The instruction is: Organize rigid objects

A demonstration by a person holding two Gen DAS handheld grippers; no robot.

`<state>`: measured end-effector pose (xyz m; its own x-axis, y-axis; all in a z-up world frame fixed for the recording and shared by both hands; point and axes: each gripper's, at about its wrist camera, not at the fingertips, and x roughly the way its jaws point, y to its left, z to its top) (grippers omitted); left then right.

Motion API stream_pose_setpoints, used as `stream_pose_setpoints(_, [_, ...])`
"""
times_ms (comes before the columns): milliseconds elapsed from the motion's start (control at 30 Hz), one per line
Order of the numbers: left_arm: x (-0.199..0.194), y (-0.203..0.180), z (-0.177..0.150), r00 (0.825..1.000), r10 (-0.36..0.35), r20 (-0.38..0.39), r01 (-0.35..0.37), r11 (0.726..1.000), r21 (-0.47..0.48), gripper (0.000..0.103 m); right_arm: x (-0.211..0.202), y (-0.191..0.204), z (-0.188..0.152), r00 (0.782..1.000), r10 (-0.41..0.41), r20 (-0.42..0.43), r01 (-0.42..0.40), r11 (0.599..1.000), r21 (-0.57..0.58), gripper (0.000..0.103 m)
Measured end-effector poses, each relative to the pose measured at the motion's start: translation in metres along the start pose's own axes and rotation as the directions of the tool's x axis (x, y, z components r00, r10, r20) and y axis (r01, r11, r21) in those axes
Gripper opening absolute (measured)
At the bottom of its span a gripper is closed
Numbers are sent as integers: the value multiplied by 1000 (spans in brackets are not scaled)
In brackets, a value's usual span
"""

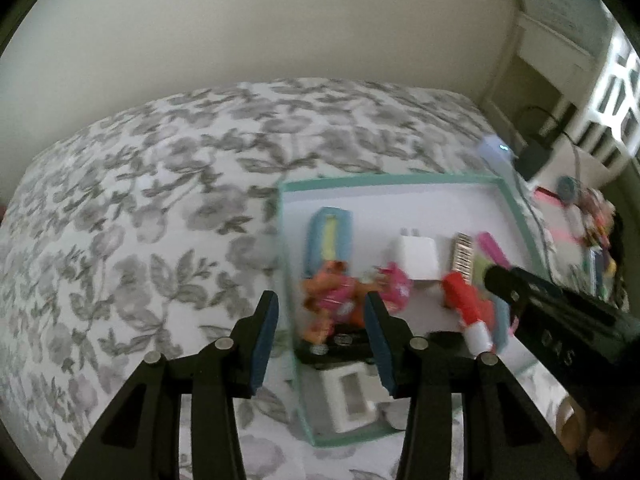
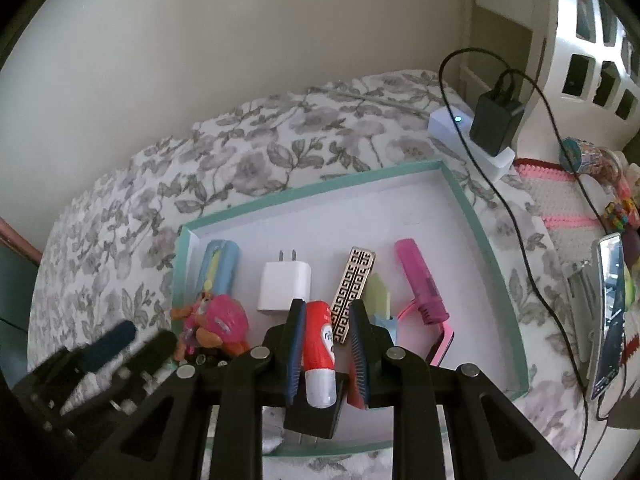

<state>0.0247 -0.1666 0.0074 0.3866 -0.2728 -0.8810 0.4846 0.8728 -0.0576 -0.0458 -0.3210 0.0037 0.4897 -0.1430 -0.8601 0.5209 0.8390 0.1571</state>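
Note:
A teal-rimmed tray [image 1: 392, 179] [image 2: 320, 188] lies on the bed. In it are a blue case [image 2: 218, 268], a white charger [image 2: 284, 284], a patterned box [image 2: 354, 292], a pink stick [image 2: 420, 280] and an orange-and-pink toy figure [image 1: 332, 300] [image 2: 216, 324]. My left gripper [image 1: 320, 298] stands open over the tray's left wall. The toy lies just beyond its tips, untouched. In the right wrist view the left gripper [image 2: 120, 344] is a blur at the lower left. My right gripper [image 2: 327, 306] is shut on a red-and-white tube [image 2: 318, 344] [image 1: 464, 304] above the tray's near part.
A black plug block [image 2: 316, 408] and a white box [image 1: 352, 396] sit at the tray's near end. At the right are a white power strip [image 2: 448, 124] with a black adapter [image 2: 496, 124] and its cable, a phone [image 2: 608, 320] and a pink-trimmed knit piece [image 2: 560, 200]. The floral bedcover [image 1: 140, 200] spreads to the left.

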Motion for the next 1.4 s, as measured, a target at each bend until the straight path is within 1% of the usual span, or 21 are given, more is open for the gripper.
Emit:
stream_pose_setpoints(67, [2,9,0,1000,29,-5,-29,999,-35,60,4,3,-2,1000,-5,-16,5,1000,-16,26])
stream_pose_setpoints(100, [3,13,1,999,37,-8,-37,998,-48,63,6,4,-3,1000,-11,-20,10,1000,-23,34])
stream_pose_setpoints(133, [3,17,1,999,47,-10,-47,997,-63,63,7,6,-3,1000,-18,-24,17,999,-31,50])
stream_pose_setpoints(200, [4,24,1,997,74,-10,-75,993,-87,66,9,9,-4,999,-28,-27,27,999,-46,66])
stream_pose_setpoints(267, [5,29,1,994,106,-10,-107,989,-98,69,10,10,-4,999,-29,-26,27,998,-54,66])
stream_pose_setpoints(300, [6,32,1,993,118,-10,-119,987,-107,74,10,10,-4,999,-32,-26,31,998,-57,68])
stream_pose_setpoints(333, [6,34,1,992,122,-9,-122,986,-112,77,11,11,-4,999,-39,-26,37,997,-61,74])
stream_pose_setpoints(367, [6,37,0,992,127,-9,-128,984,-120,79,12,11,-5,999,-47,-27,45,997,-66,77])
stream_pose_setpoints(400, [6,38,0,991,130,-9,-130,984,-124,79,13,12,-5,998,-53,-29,51,996,-70,79])
stream_pose_setpoints(467, [8,40,1,991,136,-9,-136,983,-125,79,15,11,-5,998,-57,-36,55,996,-75,79])
stream_pose_setpoints(500, [8,41,0,989,146,-8,-146,981,-126,79,16,11,-5,998,-58,-37,55,996,-76,81])
stream_pose_setpoints(533, [9,41,1,988,155,-7,-154,980,-126,80,16,11,-5,998,-59,-38,56,995,-77,86])
stream_pose_setpoints(567, [9,42,1,987,162,-8,-162,979,-127,83,17,11,-5,997,-61,-38,58,995,-80,89])
stream_pose_setpoints(600, [9,42,1,986,166,-7,-166,978,-126,90,17,12,-6,997,-64,-36,60,995,-85,94])
stream_pose_setpoints(633, [10,43,0,986,169,-6,-168,978,-125,92,17,12,-6,997,-66,-34,63,994,-91,98])
stream_pose_setpoints(833, [7,47,-2,986,167,9,-165,978,-131,93,17,19,-9,997,-75,-22,71,991,-117,103])
stream_pose_setpoints(900, [7,50,-4,985,170,4,-168,976,-136,103,16,20,-10,997,-75,-18,72,990,-121,103])
stream_pose_setpoints(1033, [3,58,-6,987,159,10,-155,974,-166,103,15,23,-13,997,-74,-11,72,989,-127,103])
stream_pose_setpoints(1167, [-2,61,-11,984,176,7,-172,970,-169,103,12,28,-17,997,-71,-9,70,989,-132,103])
stream_pose_setpoints(1300, [-5,64,-19,983,181,-13,-181,969,-168,103,9,33,-21,998,-59,-1,58,989,-132,103])
stream_pose_setpoints(1400, [-10,64,-24,979,203,-14,-202,966,-163,103,5,38,-26,999,-47,5,48,989,-139,103])
